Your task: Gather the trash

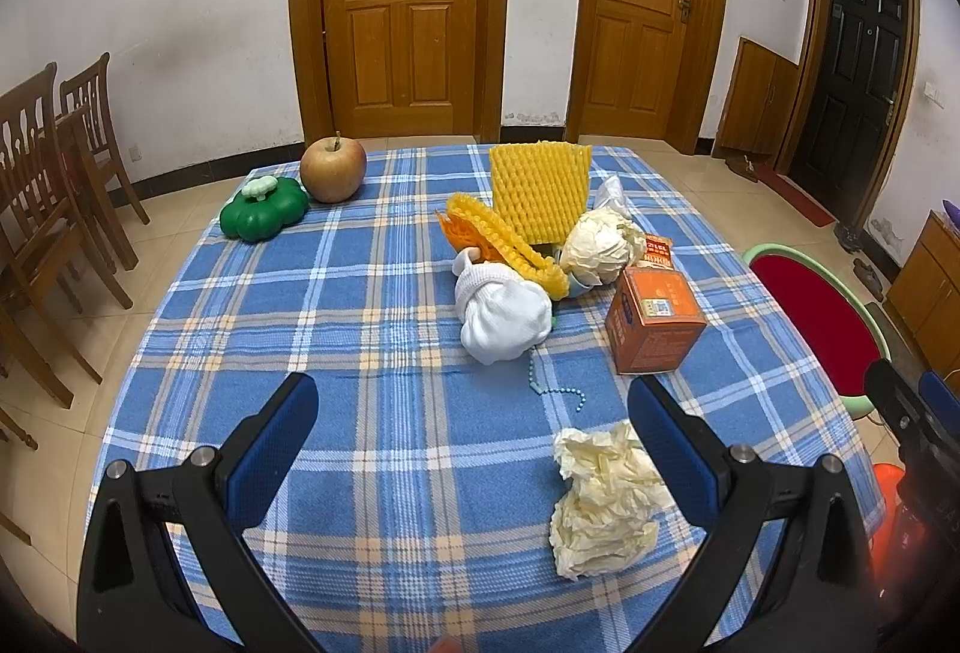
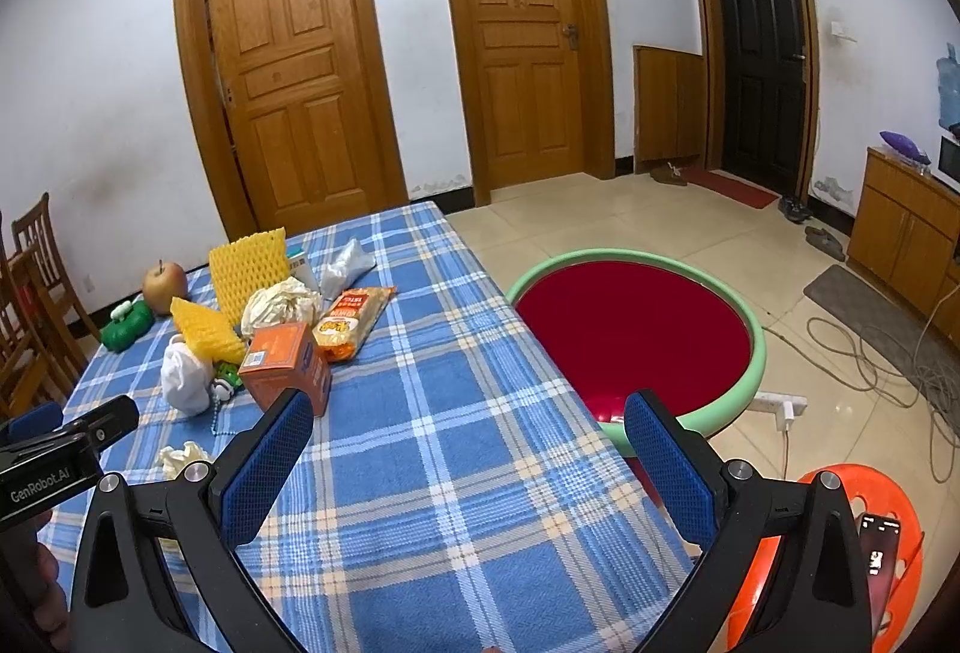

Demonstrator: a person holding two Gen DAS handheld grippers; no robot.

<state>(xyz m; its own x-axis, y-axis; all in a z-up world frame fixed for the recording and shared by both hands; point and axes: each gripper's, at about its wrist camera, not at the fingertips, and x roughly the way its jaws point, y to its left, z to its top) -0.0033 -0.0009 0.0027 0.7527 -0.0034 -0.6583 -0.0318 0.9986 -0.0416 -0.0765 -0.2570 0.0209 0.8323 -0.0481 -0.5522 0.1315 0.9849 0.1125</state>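
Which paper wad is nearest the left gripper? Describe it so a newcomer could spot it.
On the blue plaid table, look at the near edge, apart from the central trash pile. The crumpled cream paper wad lies alone there, just inside the left gripper's right finger; the other wad sits farther back among yellow foam nets.

apple (image 1: 333, 169) x1 | foam nets (image 1: 538, 191) x2 | paper wads (image 1: 603, 503) x2 | box (image 1: 654, 320) x1

Even, soft indoor light fills both fisheye views; shadows are faint, focus sharp, door frames (image 2: 192, 83) bow outward, and dark vignetting rings the corners
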